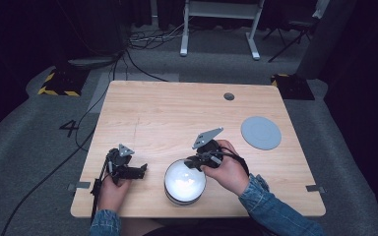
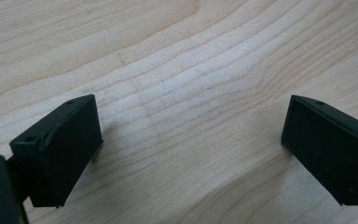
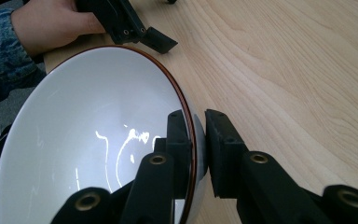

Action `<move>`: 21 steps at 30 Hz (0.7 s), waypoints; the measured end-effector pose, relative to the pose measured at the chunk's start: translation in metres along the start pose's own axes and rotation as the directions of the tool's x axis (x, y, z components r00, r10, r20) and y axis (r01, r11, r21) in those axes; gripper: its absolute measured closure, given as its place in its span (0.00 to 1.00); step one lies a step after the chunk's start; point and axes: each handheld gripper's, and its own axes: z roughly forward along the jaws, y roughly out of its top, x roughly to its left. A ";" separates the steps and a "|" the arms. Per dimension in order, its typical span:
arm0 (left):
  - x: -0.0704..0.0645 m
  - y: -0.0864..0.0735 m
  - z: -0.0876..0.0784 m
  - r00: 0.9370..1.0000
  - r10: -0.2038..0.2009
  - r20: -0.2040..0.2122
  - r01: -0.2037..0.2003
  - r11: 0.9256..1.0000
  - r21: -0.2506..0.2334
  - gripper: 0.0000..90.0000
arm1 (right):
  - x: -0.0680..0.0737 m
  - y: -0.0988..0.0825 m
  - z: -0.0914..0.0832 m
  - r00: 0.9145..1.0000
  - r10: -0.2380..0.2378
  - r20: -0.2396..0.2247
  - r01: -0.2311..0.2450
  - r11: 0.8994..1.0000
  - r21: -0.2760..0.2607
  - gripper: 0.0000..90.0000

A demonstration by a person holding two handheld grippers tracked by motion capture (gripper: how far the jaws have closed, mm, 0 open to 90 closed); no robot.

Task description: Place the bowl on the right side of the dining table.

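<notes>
Bowl (image 1: 185, 181) upright, mouth up; right claw (image 3: 197, 140) clamped on rim; left claw (image 2: 191, 140) apart.

A white bowl (image 1: 185, 181) with a thin brown rim sits upright at the desk's (image 1: 177, 113) near edge — its rim pinched by the right hand-held gripper (image 3: 198, 144).

My right hand (image 1: 229, 169) holds the right gripper (image 1: 197, 161) angled down and to my left, its grey three-cornered plate tilted up behind it. In the right gripper view its two black jaws are closed together on a thin rim, one pad on each side. My left hand (image 1: 112, 189) holds the left gripper (image 1: 137, 171) low near the table's near edge, jaws pointing to my right. In the left gripper view its jaws stand wide apart with nothing between them.
</notes>
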 end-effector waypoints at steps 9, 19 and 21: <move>0.000 0.000 0.000 1.000 0.000 0.001 0.000 1.000 -0.001 0.05 | 0.001 0.003 -0.002 1.000 0.025 0.004 -0.026 0.999 0.024 0.90; 0.000 0.000 0.000 1.000 0.000 0.002 0.000 1.000 -0.001 0.05 | 0.003 0.011 -0.014 1.000 0.015 0.000 -0.015 1.000 0.012 0.90; 0.000 0.000 0.000 1.000 0.002 0.001 -0.002 1.000 -0.002 0.05 | 0.001 0.013 -0.019 1.000 0.019 0.006 -0.020 1.000 0.006 0.90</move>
